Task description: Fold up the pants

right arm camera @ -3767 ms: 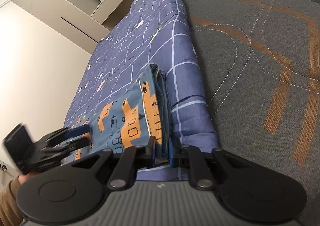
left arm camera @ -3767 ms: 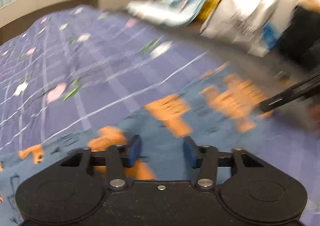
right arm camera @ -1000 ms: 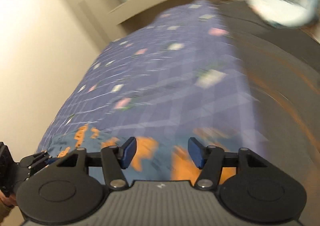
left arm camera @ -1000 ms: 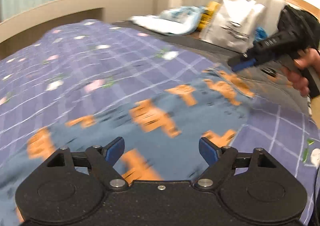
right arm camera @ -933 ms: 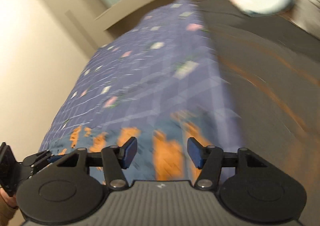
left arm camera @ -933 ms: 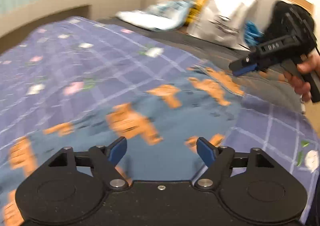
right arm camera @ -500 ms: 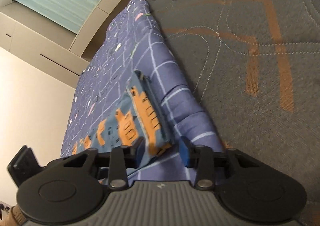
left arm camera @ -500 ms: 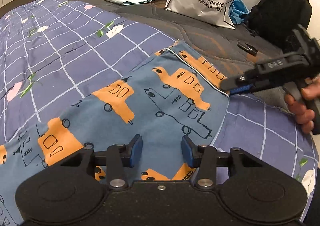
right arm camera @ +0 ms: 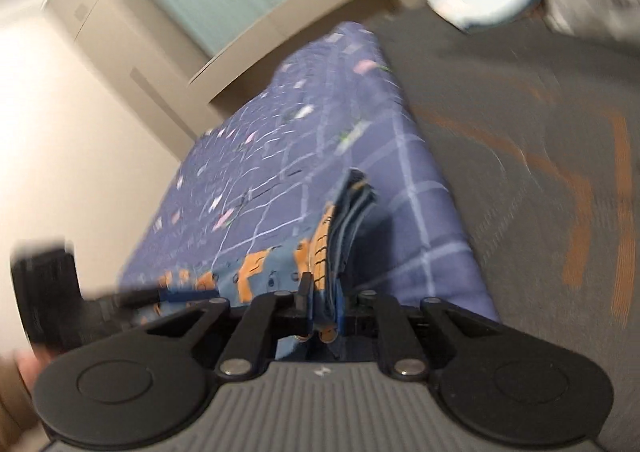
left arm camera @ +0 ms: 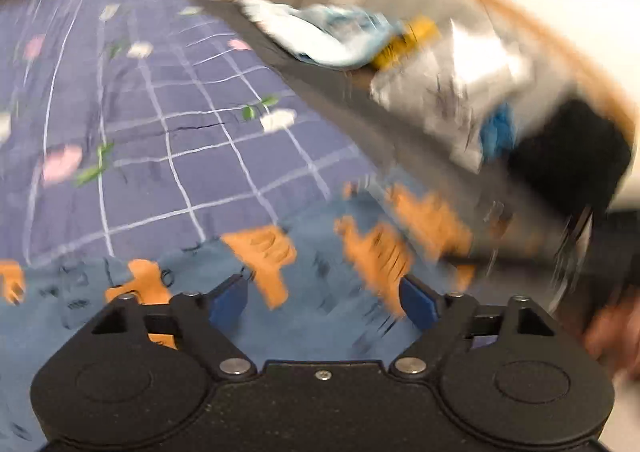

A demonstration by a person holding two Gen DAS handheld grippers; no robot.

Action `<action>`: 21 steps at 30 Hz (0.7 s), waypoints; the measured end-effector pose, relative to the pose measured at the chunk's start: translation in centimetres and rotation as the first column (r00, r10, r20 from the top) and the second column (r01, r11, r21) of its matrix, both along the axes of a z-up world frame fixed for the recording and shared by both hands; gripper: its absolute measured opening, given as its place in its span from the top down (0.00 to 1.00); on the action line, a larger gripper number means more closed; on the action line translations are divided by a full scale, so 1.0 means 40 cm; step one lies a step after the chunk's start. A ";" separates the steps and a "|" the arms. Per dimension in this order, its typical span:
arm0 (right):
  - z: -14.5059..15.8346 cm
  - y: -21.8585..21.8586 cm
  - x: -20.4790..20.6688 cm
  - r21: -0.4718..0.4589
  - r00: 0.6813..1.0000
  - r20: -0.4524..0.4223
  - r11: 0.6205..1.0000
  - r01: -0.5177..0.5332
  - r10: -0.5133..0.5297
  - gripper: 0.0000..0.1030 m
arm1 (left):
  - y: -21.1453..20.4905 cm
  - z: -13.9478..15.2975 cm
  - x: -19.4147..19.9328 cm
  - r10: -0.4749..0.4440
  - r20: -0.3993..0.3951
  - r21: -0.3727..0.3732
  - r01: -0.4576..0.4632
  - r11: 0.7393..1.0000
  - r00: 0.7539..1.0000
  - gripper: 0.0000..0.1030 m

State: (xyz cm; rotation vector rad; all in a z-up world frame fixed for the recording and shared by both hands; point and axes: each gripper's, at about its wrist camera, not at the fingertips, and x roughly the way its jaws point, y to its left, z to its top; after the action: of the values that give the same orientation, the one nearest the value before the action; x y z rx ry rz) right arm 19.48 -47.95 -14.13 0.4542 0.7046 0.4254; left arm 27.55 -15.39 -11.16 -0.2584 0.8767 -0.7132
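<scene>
The blue pants [left arm camera: 328, 292] with orange vehicle prints lie folded on the purple checked quilt [left arm camera: 180, 131]. My left gripper [left arm camera: 324, 298] is open just above the pants, its blue pads wide apart and nothing between them. In the right wrist view my right gripper [right arm camera: 324, 306] is shut on the stacked edge of the pants [right arm camera: 340, 219], which stands up in layers between the fingers. The left gripper [right arm camera: 120, 300] shows at the left of that view, blurred. The right gripper shows in the left wrist view as a dark blur [left arm camera: 560, 248].
A grey quilted mattress [right arm camera: 540, 131] with orange lines lies right of the quilt. Near the headboard sit a pale blue cloth heap [left arm camera: 320, 35], a yellow item [left arm camera: 404, 39], a white shopping bag [left arm camera: 468, 91] and a black bag [left arm camera: 572, 155]. A wall [right arm camera: 60, 131] runs along the left.
My left gripper has opened wide from half a second ago. My right gripper has closed on the pants' edge. Both views have swung and are now blurred.
</scene>
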 end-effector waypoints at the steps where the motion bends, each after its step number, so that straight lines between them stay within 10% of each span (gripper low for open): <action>1: 0.014 0.022 -0.008 -0.048 1.000 0.022 0.999 -0.014 0.015 0.89 | 0.011 0.009 0.024 0.016 -0.054 -0.075 -0.020 0.997 0.998 0.08; 3: 0.043 0.081 -0.020 -0.133 0.996 0.067 0.990 -0.047 0.057 0.89 | -0.001 0.031 0.059 0.018 -0.107 -0.132 -0.032 0.991 0.994 0.05; 6: 0.066 0.167 -0.035 -0.176 0.987 0.100 0.978 -0.108 0.127 0.89 | -0.064 0.061 0.081 0.024 -0.072 -0.015 -0.025 1.000 0.997 0.06; 14: 0.017 0.274 -0.053 -0.187 0.984 0.073 0.971 -0.149 0.165 0.89 | -0.118 0.010 0.101 0.007 -0.112 0.172 0.012 0.985 0.994 0.69; 21: 0.010 0.260 -0.050 -0.172 0.987 0.057 0.976 -0.137 0.149 0.89 | -0.138 0.014 0.074 -0.016 -0.027 0.221 0.022 0.975 1.000 0.82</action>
State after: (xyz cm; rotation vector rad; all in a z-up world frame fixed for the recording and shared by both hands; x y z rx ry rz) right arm 17.48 -37.55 -13.71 0.2294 0.7018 0.5103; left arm 30.51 -20.92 -10.58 -0.0603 0.9755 -0.6245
